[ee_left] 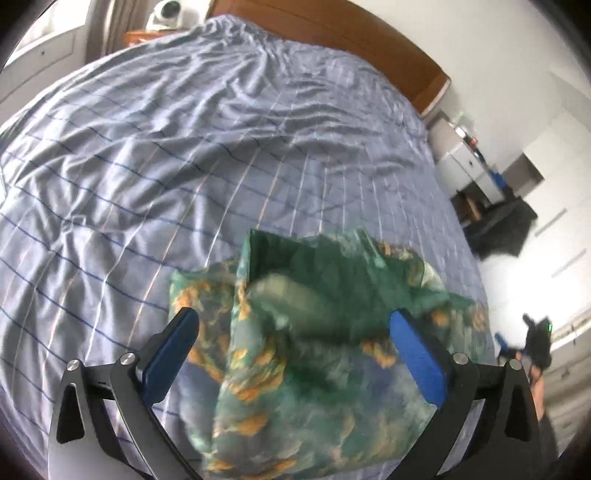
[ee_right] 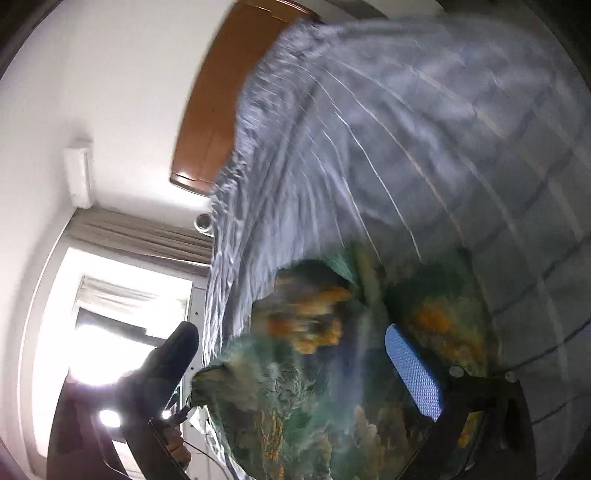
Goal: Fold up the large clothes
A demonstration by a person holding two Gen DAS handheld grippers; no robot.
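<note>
A green garment (ee_left: 295,369) with orange and pale flower print lies bunched and blurred on the near part of the bed. My left gripper (ee_left: 291,315) is open, its blue pads spread wide on either side of the cloth and not pressing on it. In the right wrist view the same garment (ee_right: 314,387) fills the lower middle, rumpled and smeared by motion. My right gripper (ee_right: 290,332) is open wide too, with one dark finger against the bright window and one blue pad (ee_right: 413,373) over the cloth. Neither gripper holds the fabric.
The bed (ee_left: 184,147) has a wrinkled blue-grey checked sheet and a wooden headboard (ee_left: 369,37). A white device (ee_left: 166,14) stands on a nightstand at the far left. White drawers (ee_left: 469,162) stand right of the bed. A bright window (ee_right: 122,332) lies beyond the bed's edge.
</note>
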